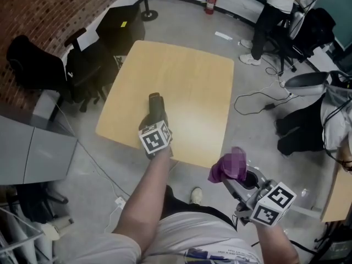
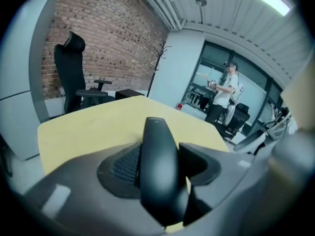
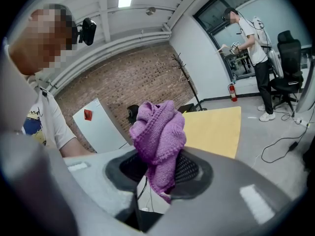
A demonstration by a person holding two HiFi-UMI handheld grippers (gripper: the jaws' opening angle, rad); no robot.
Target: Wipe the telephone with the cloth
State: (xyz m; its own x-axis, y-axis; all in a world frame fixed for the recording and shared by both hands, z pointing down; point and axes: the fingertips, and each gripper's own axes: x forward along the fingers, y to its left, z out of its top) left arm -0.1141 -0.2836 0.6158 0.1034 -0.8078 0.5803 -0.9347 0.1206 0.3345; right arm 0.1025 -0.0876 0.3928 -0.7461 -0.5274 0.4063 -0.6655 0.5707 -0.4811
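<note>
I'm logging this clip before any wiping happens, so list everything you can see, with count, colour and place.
table: one, light wood, centre of the floor
telephone: one, black, held above the table's near edge
cloth: one, purple, held bunched off the table's near right corner
office chairs: at least two, black, left by the brick wall
fire extinguisher: one, red, far wall
cable: one, black, floor right of the table
bystander: one, white top, far right
left gripper: one, grey, shut on the telephone
right gripper: one, grey, shut on the cloth
</note>
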